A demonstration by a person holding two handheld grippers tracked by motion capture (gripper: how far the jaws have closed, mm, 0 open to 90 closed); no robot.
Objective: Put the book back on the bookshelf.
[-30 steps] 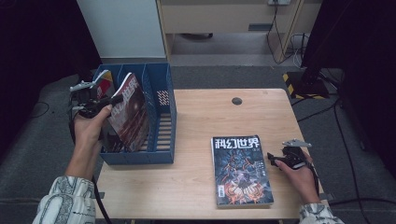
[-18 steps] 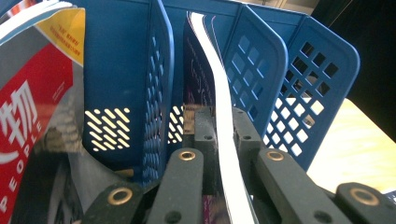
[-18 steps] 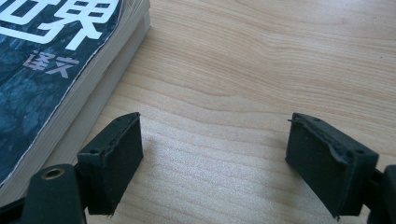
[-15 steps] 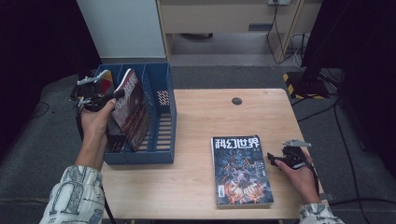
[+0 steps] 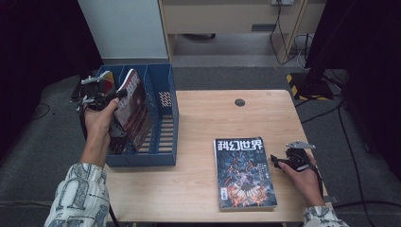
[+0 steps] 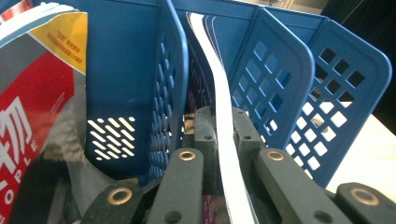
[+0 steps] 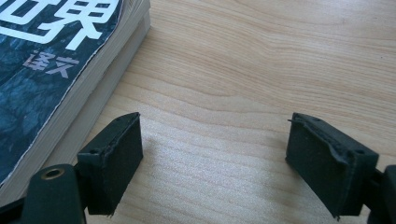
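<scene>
While gripped, the magazine [image 5: 135, 111] leans in the rack [image 5: 165, 123].

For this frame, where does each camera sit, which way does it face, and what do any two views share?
High view: above the person's side, facing forward and down on the table; both forearms show.
Left gripper view: rides the left hand-held gripper, facing into the blue file rack; its jaws are shut on a magazine.
Right gripper view: rides the right hand-held gripper, facing down at the tabletop; its jaws stand open.
Shared: the flat magazine shows in the high and right gripper views.
</scene>
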